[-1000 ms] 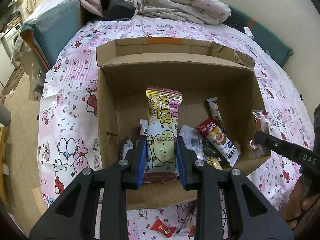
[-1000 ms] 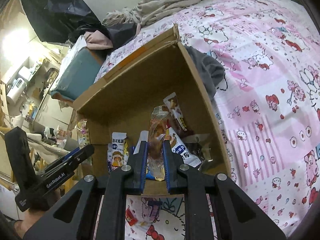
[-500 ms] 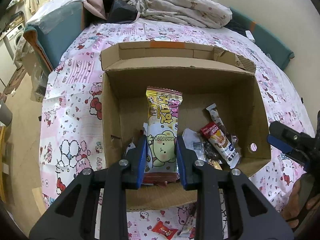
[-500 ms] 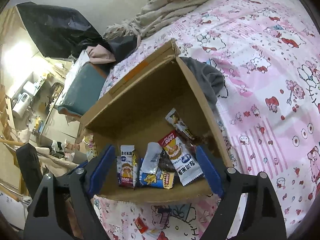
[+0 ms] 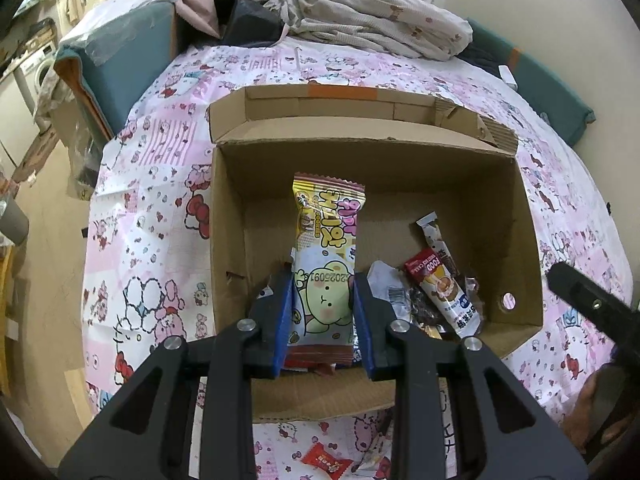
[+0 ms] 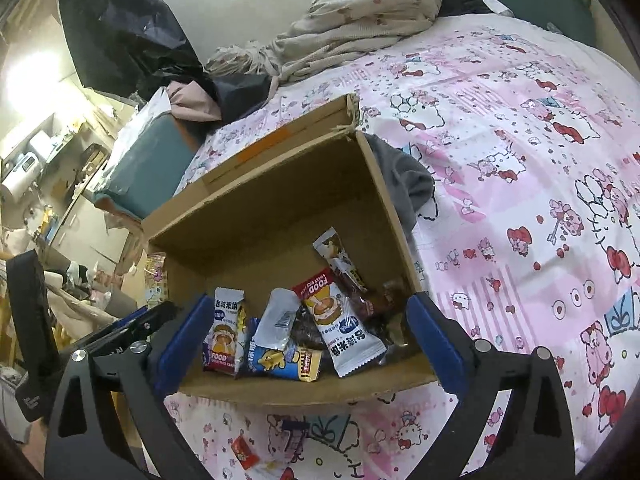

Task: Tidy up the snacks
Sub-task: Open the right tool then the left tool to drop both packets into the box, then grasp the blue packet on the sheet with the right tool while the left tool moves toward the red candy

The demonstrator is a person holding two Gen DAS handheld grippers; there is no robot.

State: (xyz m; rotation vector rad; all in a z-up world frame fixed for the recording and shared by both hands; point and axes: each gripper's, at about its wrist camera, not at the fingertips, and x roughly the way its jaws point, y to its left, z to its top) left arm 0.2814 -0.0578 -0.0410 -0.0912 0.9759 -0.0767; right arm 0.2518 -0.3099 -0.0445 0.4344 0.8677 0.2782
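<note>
Pink cartoon-print bedspread (image 5: 160, 240) under everything, and the open cardboard box (image 5: 376, 160) sits on it as my landmark. Behind the box, a crumpled beige blanket (image 5: 360, 24) is heaped at the wall.

My left gripper (image 5: 323, 308) hangs over the box's near edge, its blue pads on both sides of a yellow-and-pink cookie packet (image 5: 326, 248) with a bear on it. The packet stands upright above the box floor, and the jaws are easing apart around it, pads still against its sides.

My right gripper (image 6: 308, 336) is at the box's near right corner, jaws flung wide and still spreading, nothing between them. Beyond them, on the box floor by the near wall, lies the pile: a white-and-red rice cake packet (image 6: 340, 320), a brown bar wrapper (image 6: 340, 260) behind it, a blue-and-yellow packet (image 6: 280, 360), and a small red-bottomed packet (image 6: 222, 332).

Outside the box, in front of its near wall, a red candy (image 5: 324, 460) lies on the spread.
</note>
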